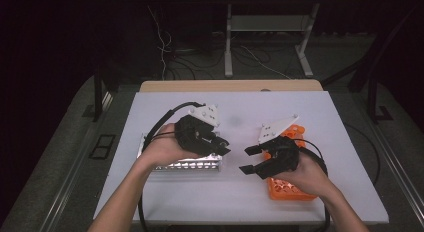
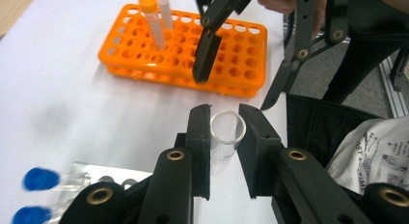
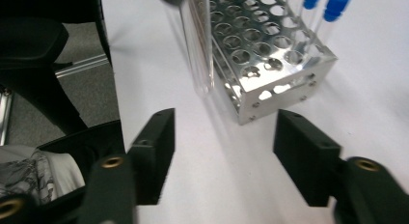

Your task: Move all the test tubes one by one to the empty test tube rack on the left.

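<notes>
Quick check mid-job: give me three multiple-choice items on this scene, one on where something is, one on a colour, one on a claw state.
1. Where does the orange rack sit?
A. under the right hand
B. under the left hand
C. off the table

2. What colour are the caps on the tubes in the metal rack?
A. red
B. blue
C. green

3. What is the left claw doing?
A. standing open, holding nothing
B. shut on a clear tube
C. gripping the orange rack

Answers:
1 A, the high view shows it beneath the right hand.
2 B, blue caps top those tubes.
3 B, the clear tube sits clamped between its pads.
</notes>
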The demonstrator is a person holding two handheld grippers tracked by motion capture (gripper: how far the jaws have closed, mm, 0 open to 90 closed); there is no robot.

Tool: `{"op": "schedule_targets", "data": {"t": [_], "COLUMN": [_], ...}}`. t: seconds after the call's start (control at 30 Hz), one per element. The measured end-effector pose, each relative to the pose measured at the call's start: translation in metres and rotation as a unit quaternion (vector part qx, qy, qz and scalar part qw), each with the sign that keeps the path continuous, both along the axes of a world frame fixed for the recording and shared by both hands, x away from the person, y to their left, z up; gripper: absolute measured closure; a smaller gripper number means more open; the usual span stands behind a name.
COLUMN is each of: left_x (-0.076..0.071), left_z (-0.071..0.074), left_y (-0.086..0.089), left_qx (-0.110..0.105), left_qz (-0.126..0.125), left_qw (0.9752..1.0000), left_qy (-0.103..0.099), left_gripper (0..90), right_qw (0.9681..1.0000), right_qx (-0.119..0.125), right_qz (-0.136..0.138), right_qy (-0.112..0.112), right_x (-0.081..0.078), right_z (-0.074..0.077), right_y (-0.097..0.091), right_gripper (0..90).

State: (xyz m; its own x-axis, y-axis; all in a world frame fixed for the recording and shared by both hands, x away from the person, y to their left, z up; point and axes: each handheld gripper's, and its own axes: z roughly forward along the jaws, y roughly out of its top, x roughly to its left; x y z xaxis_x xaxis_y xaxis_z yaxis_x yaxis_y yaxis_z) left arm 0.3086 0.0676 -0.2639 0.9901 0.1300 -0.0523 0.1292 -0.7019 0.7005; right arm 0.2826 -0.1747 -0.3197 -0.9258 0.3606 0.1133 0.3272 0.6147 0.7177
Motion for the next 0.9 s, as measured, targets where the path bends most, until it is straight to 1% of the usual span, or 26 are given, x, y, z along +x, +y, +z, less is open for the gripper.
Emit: {"op": "schedule_targets", "data": {"t": [0.07,0.13,0.2,0.27,0.33,0.37,0.43,0.6,0.73,0.9], "left_x": [0.001,0.002,0.004,0.005,0.007,0.008,0.011,0.016,0.019,0.024], "left_z": [0.003,0.006,0.008,0.010,0.012,0.012,0.014,0.016,0.018,0.020], "left_y": [0.004,0.008,0.012,0.017,0.021,0.023,0.027,0.036,0.042,0.051], "left_qx": [0.000,-0.003,-0.002,-0.002,-0.004,-0.003,-0.004,-0.005,-0.001,-0.005], "left_qz": [0.005,0.010,0.014,0.022,0.027,0.031,0.037,0.050,0.059,0.077], "left_qw": [1.0000,0.9999,0.9999,0.9997,0.9996,0.9995,0.9993,0.9986,0.9980,0.9967], "left_qy": [-0.003,-0.004,-0.006,-0.007,-0.009,-0.010,-0.011,-0.014,-0.020,-0.024], "left_gripper": [74.4,74.4,74.4,74.4,74.4,74.4,74.4,74.4,74.4,74.4], "right_qw": [0.9999,0.9998,0.9996,0.9993,0.9989,0.9986,0.9978,0.9961,0.9951,0.9937], "right_qx": [0.007,0.011,0.013,0.016,0.023,0.025,0.029,0.039,0.044,0.049], "right_qz": [-0.006,-0.015,-0.025,-0.032,-0.041,-0.047,-0.059,-0.079,-0.088,-0.100], "right_qy": [0.006,0.009,0.006,0.006,0.005,0.007,0.010,0.009,0.010,0.011], "right_x": [0.000,-0.001,-0.002,-0.002,-0.003,-0.003,-0.003,-0.006,-0.008,-0.010], "right_z": [0.001,0.002,0.002,0.002,0.002,0.002,0.001,-0.002,-0.005,-0.010], "right_y": [-0.005,-0.010,-0.016,-0.022,-0.029,-0.032,-0.039,-0.055,-0.065,-0.077], "right_gripper": [32.6,25.0,16.1,10.4,8.9,1.2,0.2,0.2,0.2,0.2]}}
